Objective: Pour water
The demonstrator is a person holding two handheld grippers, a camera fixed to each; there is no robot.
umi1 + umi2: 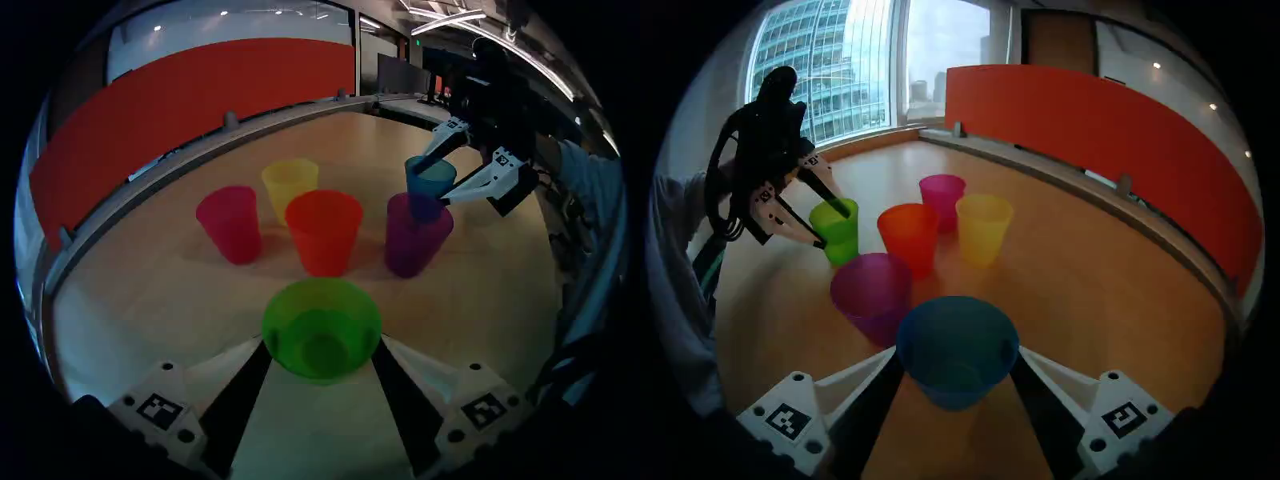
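Clamping: left tongs (322,346) green cup (322,320), right tongs (958,354) blue cup (957,332); windows (824,72) beyond.

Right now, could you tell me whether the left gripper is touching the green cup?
Touching. In the left gripper view, the left gripper presses both fingers against the green cup, no gap either side.

The purple cup (418,234) is hiding the bottom of the blue cup (430,176); the orange cup (323,230) is covering part of the yellow cup (290,180).

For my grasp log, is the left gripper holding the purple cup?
No, the left gripper grips the green cup; the purple cup stands beyond it.
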